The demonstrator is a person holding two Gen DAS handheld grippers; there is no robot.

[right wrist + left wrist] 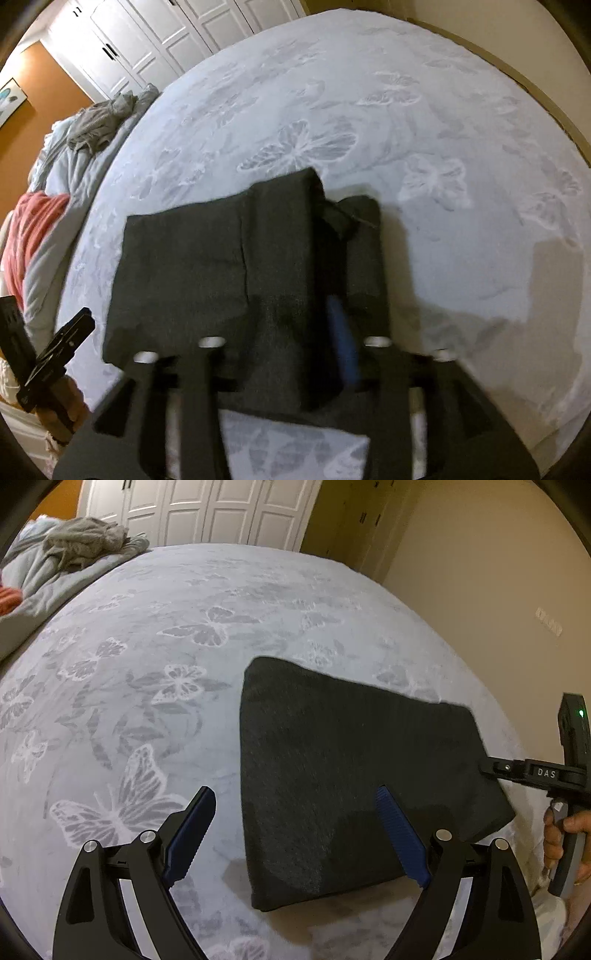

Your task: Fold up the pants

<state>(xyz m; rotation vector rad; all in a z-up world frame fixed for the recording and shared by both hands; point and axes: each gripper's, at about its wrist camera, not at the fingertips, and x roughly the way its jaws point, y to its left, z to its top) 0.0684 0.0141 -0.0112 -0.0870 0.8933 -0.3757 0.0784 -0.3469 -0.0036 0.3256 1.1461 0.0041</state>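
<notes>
Basically the pants (354,775) are a dark, soft knit, already folded into a compact stack lying flat on the bed (184,635), toward its near edge, with the butterfly-print cover bare all around them. My read: light, limp, no stiffness, slightly grippy texture, so they won't slide off the pads but will sag and unfold if lifted by a single layer. Best hold is at a corner or along a folded edge, pinching all layers together; the thick fold on the pants' near side looks safest. Left of the pants: left gripper (295,834) angles down at the bed, jaws wide apart, one finger over bare cover beside the pants' left edge, the other hanging over the cloth; nothing is pinched, and I can't tell whether that finger touches. Right of the pants: right gripper (273,354) points steeply down over the pants' near-right part, frame is motion-blurred. Its jaws stand partly apart with dark cloth between and under them, but the pads don't look to be pressing, so I'd call it released. A hand (561,834) wraps its handle at the pants' right corner. A flap near the pants' far-right edge (354,218) sits raised, not flat.
</notes>
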